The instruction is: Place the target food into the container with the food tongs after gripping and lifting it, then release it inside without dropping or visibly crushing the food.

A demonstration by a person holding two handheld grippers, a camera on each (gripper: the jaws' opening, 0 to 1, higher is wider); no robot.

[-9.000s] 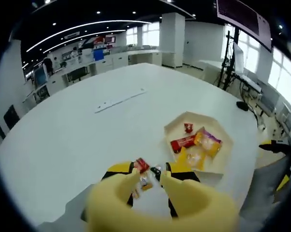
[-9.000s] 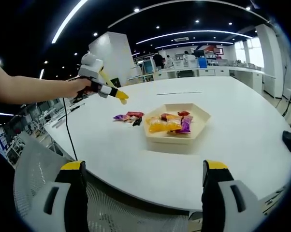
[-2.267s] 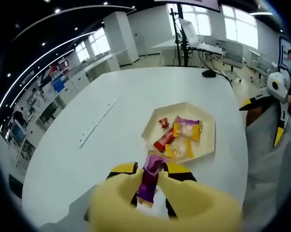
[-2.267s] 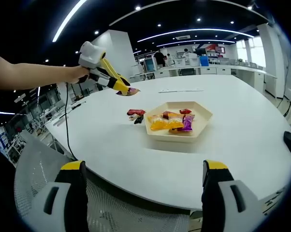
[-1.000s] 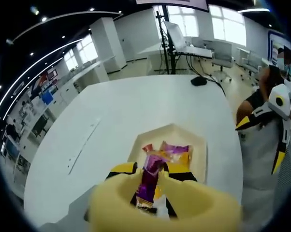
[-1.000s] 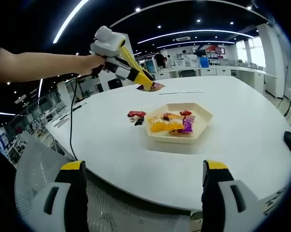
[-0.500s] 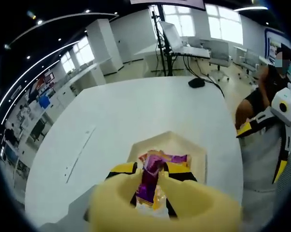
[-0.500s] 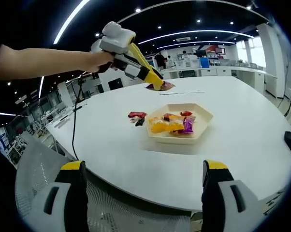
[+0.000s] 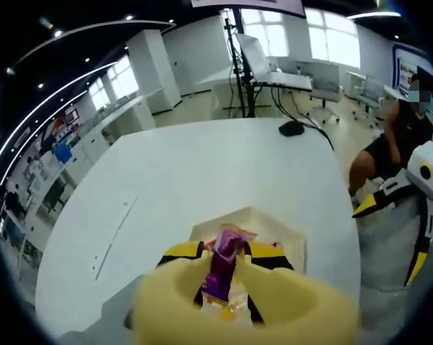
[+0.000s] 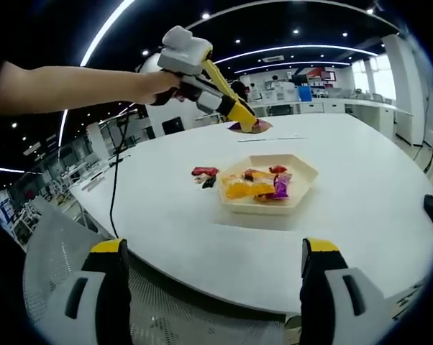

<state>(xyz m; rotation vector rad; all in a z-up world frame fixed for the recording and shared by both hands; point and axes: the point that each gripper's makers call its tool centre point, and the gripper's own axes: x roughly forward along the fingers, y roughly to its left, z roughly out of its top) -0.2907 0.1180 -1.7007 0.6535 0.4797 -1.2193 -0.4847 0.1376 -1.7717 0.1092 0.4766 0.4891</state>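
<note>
Your left claw (image 9: 227, 269) is clamped on a purple snack packet (image 9: 224, 264), its yellow jaws closed against the wrapper's sides so the packet stands up between them. In the right gripper view you can see the same left claw (image 10: 251, 126) held in the air above the table (image 10: 360, 208), with the packet (image 10: 249, 127) hanging at its tip, above and a little behind the far side of the tray and not touching it. A hand (image 10: 155, 86) grips the tool, the bare forearm reaching in from the left.

Just beyond your left claw, in the left gripper view, lies the pale hexagonal tray (image 9: 267, 219), partly hidden by the jaws. In the right gripper view the tray (image 10: 299, 175) sits near the middle of the white table and holds several wrapped snacks: an orange-yellow packet (image 10: 243, 188), a purple one (image 10: 279, 187) and small red ones (image 10: 276, 169). Beside the tray's left edge, on the bare table, lie a red packet (image 10: 203, 172) and a small dark one (image 10: 208, 182).

Your right claw (image 10: 213, 287) stands apart, its two jaws wide and holding nothing, low at the near table edge over a grey mesh chair back (image 10: 58, 280). In the left gripper view that right claw (image 9: 378, 205) appears at the far right, close to a seated person (image 9: 396, 140).

Further off, a black mouse (image 9: 290, 129) rests at the table's far edge.
</note>
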